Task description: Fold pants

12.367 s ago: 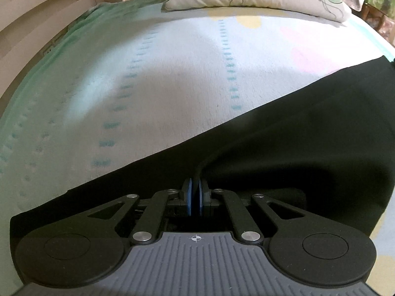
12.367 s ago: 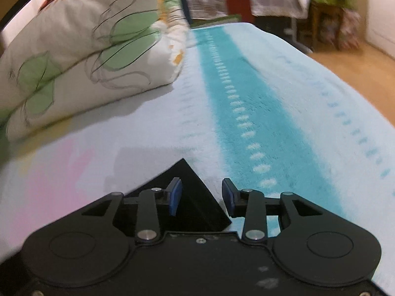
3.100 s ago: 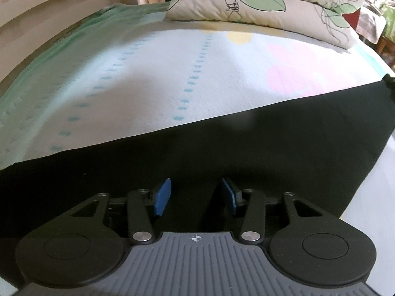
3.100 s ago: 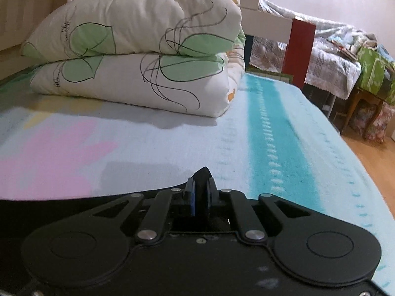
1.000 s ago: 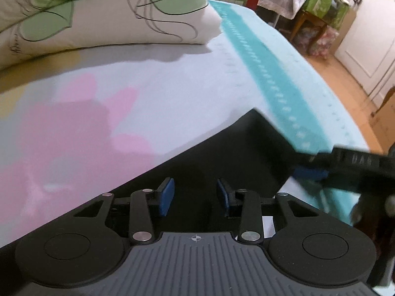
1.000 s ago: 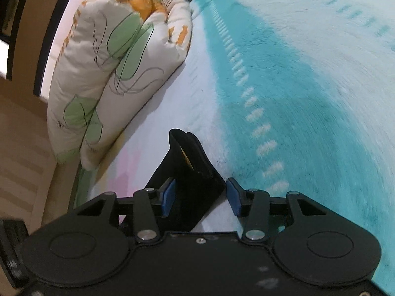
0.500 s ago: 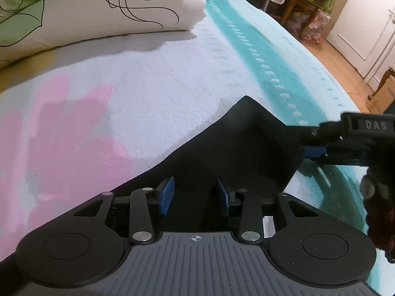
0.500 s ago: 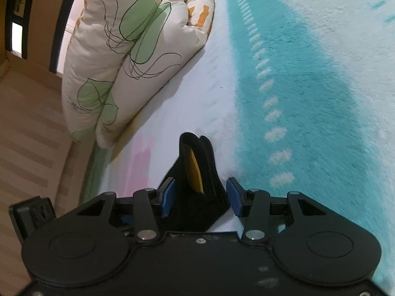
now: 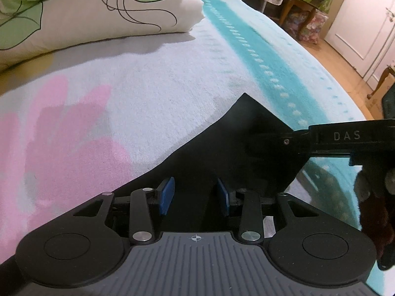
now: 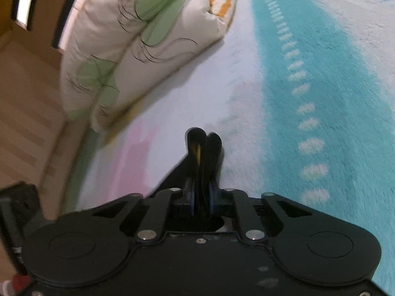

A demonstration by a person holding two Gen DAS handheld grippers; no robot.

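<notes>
The black pants (image 9: 237, 148) lie on the bed, a pointed corner toward the teal stripe. My left gripper (image 9: 195, 197) is open, its blue pads (image 9: 166, 194) straddling the cloth just above it, not gripping. In the right wrist view my right gripper (image 10: 202, 202) is shut on a bunched edge of the pants (image 10: 203, 148), which stands up in folded layers between the pads. The right gripper's body (image 9: 345, 138) shows in the left wrist view at the right, reaching onto the pants' edge.
A folded floral quilt (image 9: 86, 14) lies at the head of the bed; it also shows in the right wrist view (image 10: 148, 39). The blanket (image 9: 259, 49) has a teal stripe and pink patches. Furniture and a door (image 9: 358, 24) stand beyond the bed.
My right gripper has closed on the pants' edge, which it straddled open half a second ago. My left gripper stays open over the cloth, its view shifted slightly.
</notes>
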